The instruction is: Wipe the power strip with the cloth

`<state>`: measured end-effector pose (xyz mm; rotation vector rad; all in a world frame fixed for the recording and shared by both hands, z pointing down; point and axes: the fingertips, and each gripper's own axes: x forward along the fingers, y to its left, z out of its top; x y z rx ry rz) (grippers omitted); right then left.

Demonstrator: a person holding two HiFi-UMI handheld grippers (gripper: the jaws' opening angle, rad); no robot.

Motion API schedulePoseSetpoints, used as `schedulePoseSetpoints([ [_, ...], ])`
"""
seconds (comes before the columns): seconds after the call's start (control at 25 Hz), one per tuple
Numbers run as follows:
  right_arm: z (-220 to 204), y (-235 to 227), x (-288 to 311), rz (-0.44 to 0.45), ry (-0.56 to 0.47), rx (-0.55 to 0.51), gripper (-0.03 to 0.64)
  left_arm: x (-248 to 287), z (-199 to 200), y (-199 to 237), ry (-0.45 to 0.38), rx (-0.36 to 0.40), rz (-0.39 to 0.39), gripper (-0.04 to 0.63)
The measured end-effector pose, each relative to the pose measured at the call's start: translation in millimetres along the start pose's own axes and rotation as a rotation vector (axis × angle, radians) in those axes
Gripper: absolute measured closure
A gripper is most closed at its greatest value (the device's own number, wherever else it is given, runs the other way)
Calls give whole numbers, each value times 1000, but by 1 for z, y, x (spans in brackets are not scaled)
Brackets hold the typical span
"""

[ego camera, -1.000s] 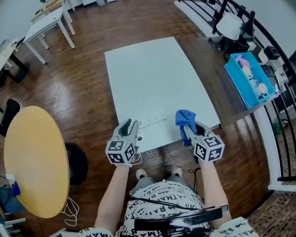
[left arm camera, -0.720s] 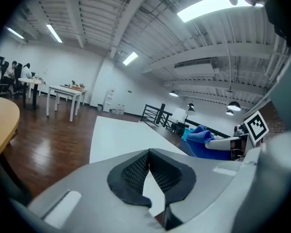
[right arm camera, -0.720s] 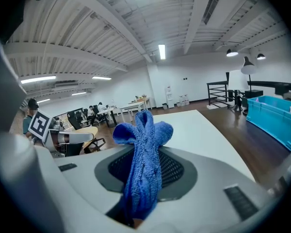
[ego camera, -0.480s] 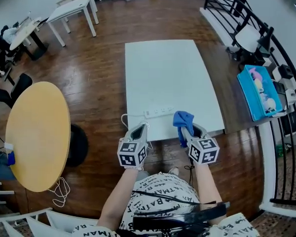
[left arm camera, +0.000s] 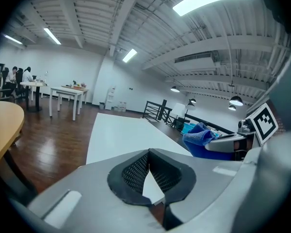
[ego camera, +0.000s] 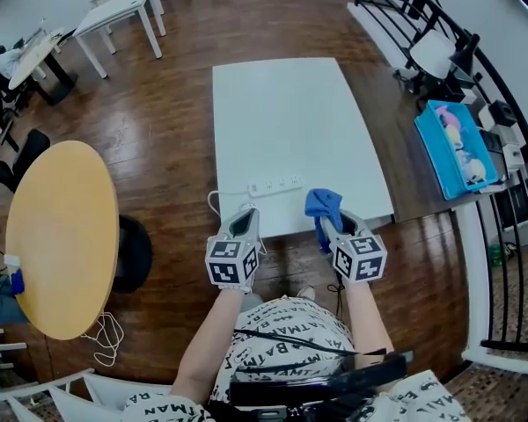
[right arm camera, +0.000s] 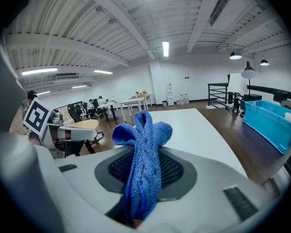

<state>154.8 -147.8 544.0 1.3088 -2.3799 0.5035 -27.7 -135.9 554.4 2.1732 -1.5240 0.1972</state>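
A white power strip (ego camera: 274,185) lies across the near part of the white table (ego camera: 290,121), its cord looping off the left edge. My right gripper (ego camera: 326,221) is shut on a blue cloth (ego camera: 321,207) (right arm camera: 143,152), which bunches up above the jaws just short of the strip's right end. My left gripper (ego camera: 247,221) (left arm camera: 148,176) is shut with nothing in it, at the table's near edge below the strip's left end. In the left gripper view the blue cloth (left arm camera: 200,134) shows at the right.
A round yellow table (ego camera: 57,236) stands to the left. A blue bin (ego camera: 453,148) with small items sits at the right by black railings (ego camera: 396,7). White desks (ego camera: 123,11) stand at the far left, on a dark wood floor.
The left gripper's jaws have closed. Both grippers have drawn back a little, from over the table's near end to its near edge. The head view has shifted.
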Motion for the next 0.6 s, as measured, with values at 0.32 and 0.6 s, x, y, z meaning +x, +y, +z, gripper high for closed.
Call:
schedulePoseSetpoints([
  [0.32,-3,0,-6,-18,0,17,495,0,-4,-3,10,-3,-22,589],
  [0.6,-5,8,-3,-22,5,17,495,0,-4,3,12,-8,-32,589],
])
